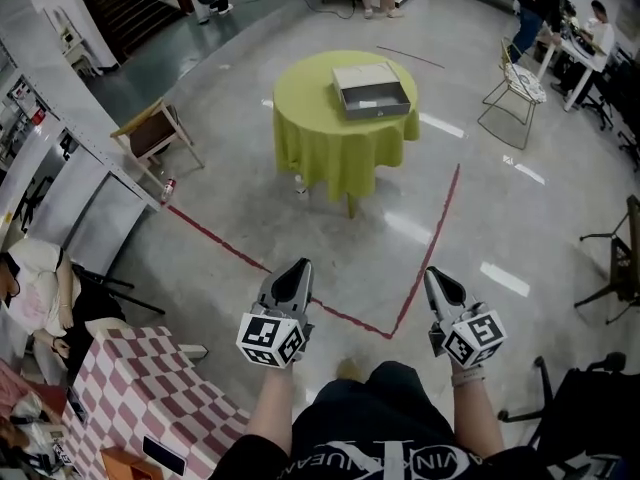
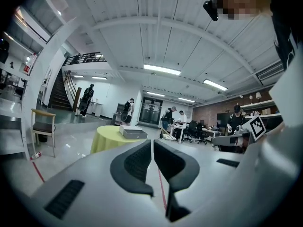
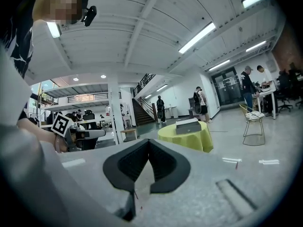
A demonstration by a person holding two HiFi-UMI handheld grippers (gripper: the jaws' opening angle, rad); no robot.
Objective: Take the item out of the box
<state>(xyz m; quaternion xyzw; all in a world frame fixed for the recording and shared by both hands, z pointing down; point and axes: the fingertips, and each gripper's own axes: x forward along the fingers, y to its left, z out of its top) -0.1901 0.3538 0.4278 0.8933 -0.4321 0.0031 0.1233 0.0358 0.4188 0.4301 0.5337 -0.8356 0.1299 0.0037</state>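
Note:
A shallow grey box (image 1: 372,91) lies open on a round table with a yellow-green cloth (image 1: 330,143), far ahead of me across the floor. What is inside the box is too small to make out. My left gripper (image 1: 300,266) and right gripper (image 1: 432,274) are held low near my body, side by side, both pointing toward the table. Both are shut with nothing between the jaws. The left gripper view shows the box (image 2: 132,133) on the table (image 2: 105,139) beyond the left gripper (image 2: 152,142). In the right gripper view the box (image 3: 188,125) sits beyond the right gripper (image 3: 148,141).
A red tape line (image 1: 425,258) crosses the floor between me and the table. A wooden chair (image 1: 152,133) and a bottle (image 1: 168,188) are at the left, a wire chair (image 1: 515,86) at the far right, a checkered table (image 1: 150,388) at my lower left. People stand in the background.

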